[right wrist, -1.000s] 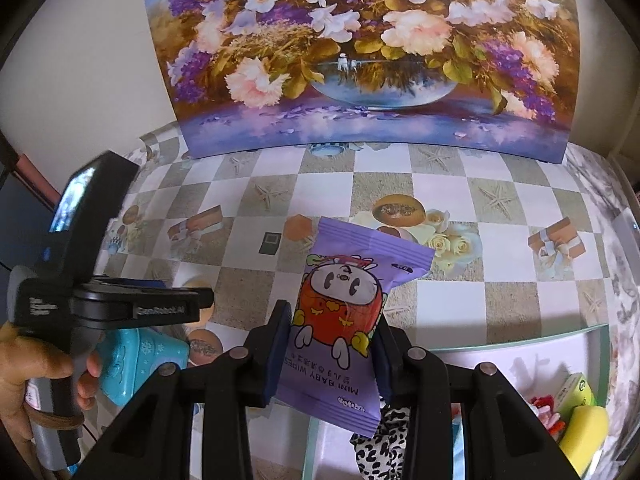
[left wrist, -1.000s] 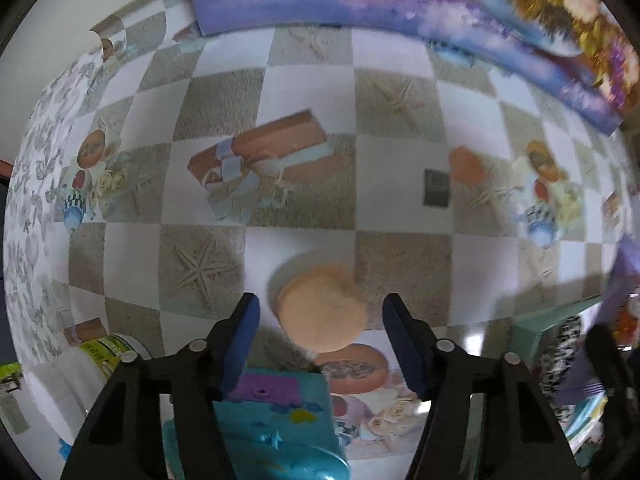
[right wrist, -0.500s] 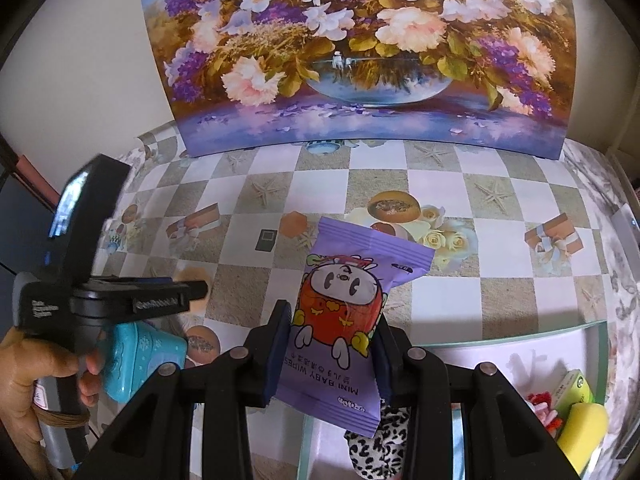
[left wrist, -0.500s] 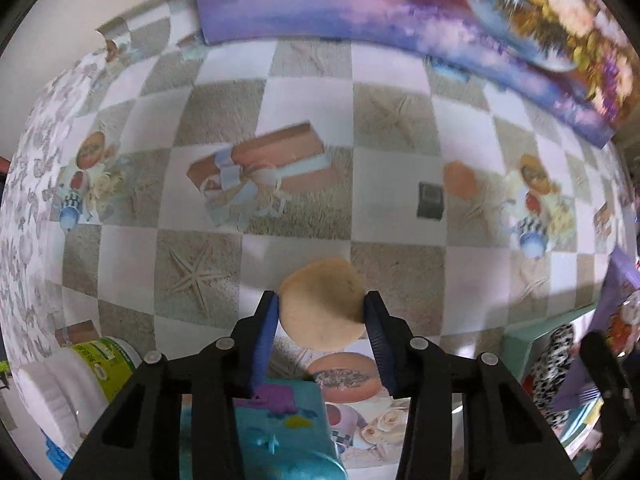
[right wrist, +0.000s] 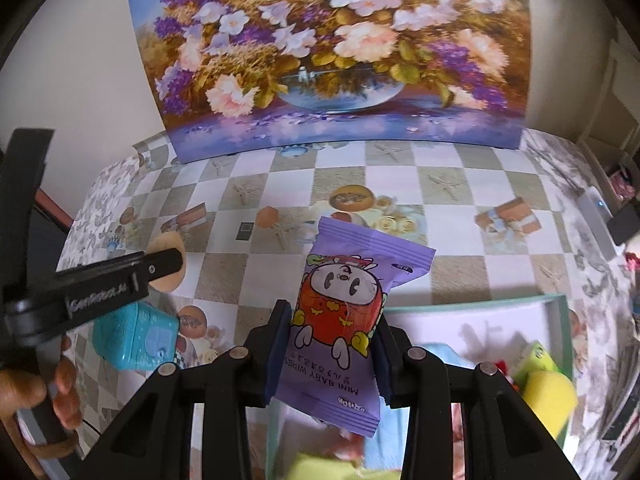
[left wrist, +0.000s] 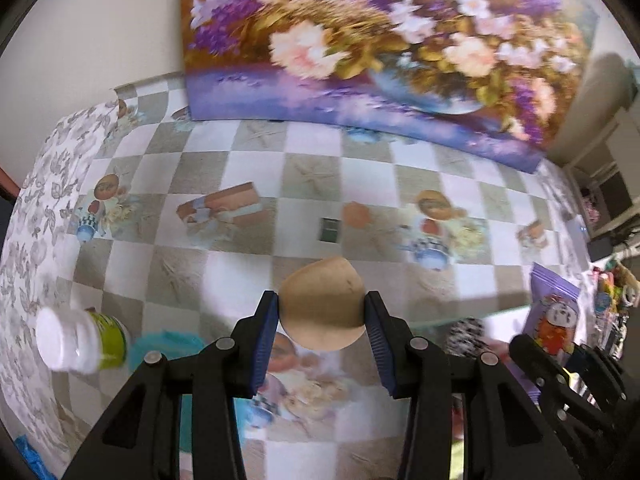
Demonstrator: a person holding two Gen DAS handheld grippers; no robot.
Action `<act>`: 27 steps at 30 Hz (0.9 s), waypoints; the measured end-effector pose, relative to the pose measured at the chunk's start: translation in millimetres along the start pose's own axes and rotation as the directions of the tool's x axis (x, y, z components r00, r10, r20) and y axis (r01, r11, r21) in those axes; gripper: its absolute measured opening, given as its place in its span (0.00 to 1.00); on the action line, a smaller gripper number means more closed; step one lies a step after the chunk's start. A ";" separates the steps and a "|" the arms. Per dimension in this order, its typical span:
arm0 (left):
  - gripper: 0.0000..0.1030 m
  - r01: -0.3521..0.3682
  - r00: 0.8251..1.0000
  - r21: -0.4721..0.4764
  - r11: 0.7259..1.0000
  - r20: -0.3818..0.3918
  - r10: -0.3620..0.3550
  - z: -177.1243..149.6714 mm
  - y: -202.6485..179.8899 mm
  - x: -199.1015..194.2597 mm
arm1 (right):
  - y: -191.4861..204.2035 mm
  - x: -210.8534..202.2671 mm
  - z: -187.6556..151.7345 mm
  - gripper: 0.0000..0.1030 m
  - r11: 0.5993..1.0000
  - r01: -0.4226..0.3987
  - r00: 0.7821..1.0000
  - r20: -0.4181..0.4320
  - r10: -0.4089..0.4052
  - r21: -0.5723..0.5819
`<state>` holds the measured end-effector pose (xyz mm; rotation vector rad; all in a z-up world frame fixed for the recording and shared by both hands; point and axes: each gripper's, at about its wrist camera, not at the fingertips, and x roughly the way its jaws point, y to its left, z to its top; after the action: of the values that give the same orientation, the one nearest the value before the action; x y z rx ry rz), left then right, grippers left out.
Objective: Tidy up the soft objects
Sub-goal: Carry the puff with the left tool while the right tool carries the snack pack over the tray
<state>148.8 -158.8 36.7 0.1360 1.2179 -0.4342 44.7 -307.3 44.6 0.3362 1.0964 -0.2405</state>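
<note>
Near the table's (left wrist: pixel 256 280) left edge stand a white-capped bottle (left wrist: pixel 80 338) and a teal toy box (right wrist: pixel 136 336); at the back edge a flower painting (right wrist: pixel 328 52) leans. My left gripper (left wrist: pixel 322 314) clamps the round tan puff (left wrist: pixel 322 304), which a second ago lay on the cloth between wider jaws and now hangs above it. My right gripper (right wrist: pixel 334 344) pinches the purple wipes pack (right wrist: pixel 344 320) over the teal-rimmed tray (right wrist: pixel 520 304) at the right front corner. The checkered middle lies open.
</note>
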 end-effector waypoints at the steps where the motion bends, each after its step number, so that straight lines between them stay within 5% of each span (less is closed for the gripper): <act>1: 0.44 0.008 1.000 0.000 1.000 0.009 -0.008 -3.2 -4.2 -4.8 | -3.2 -4.2 -2.4 0.39 1.000 0.001 1.000 0.003 -0.001 0.004; 27: 0.44 0.056 0.991 0.118 0.991 0.115 -0.070 -101.4 -77.0 -63.5 | -47.0 -64.6 -66.7 0.39 0.998 0.014 0.999 0.041 -0.017 0.068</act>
<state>12.1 -179.5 70.1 0.1674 1.0821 -0.5601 -55.5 -323.7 68.1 0.3822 1.0519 -0.2977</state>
